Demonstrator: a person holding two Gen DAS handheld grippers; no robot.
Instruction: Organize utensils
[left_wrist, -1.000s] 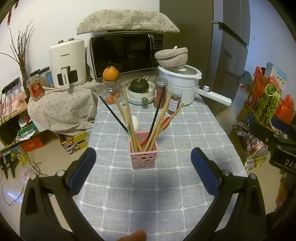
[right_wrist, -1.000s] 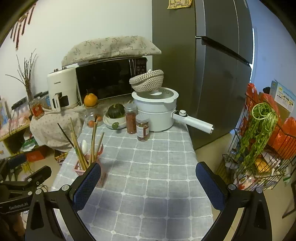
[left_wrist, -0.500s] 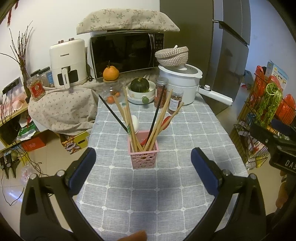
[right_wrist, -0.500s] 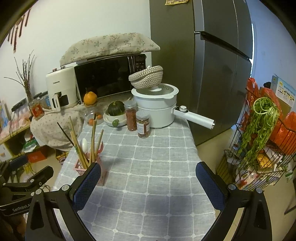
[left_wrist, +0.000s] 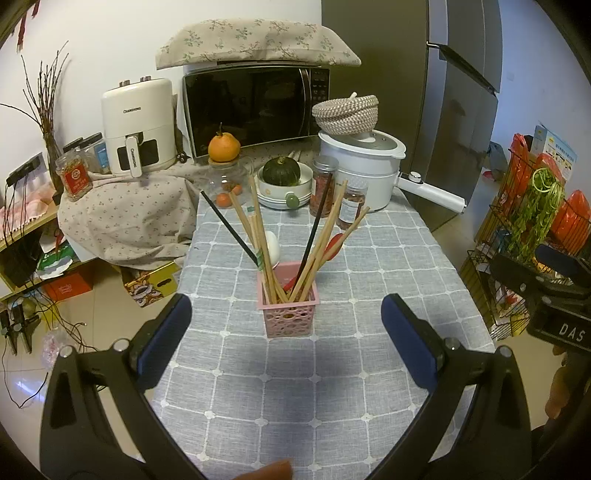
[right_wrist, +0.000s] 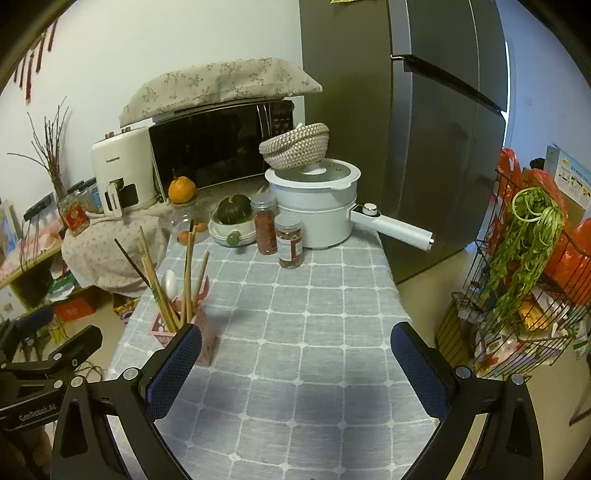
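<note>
A pink perforated utensil holder (left_wrist: 289, 314) stands on the grey checked tablecloth (left_wrist: 295, 376). It holds several wooden chopsticks (left_wrist: 258, 229), two black chopsticks, a white spoon (left_wrist: 273, 246) and a red spoon (left_wrist: 332, 246). My left gripper (left_wrist: 287, 339) is open and empty, just in front of the holder. In the right wrist view the holder (right_wrist: 184, 328) is at the left, partly behind my left fingertip. My right gripper (right_wrist: 295, 363) is open and empty over the tablecloth (right_wrist: 314, 332).
At the table's far end stand a white electric pot (left_wrist: 364, 170) with a long handle, two spice jars (left_wrist: 323, 184), a squash in a bowl (left_wrist: 282, 171) and a glass jar topped with an orange (left_wrist: 223, 147). A microwave, an air fryer and a fridge stand behind. A wire rack with vegetables (right_wrist: 524, 266) stands to the right.
My right gripper has moved slightly closer over the table. The left gripper and the holder stay almost the same.
</note>
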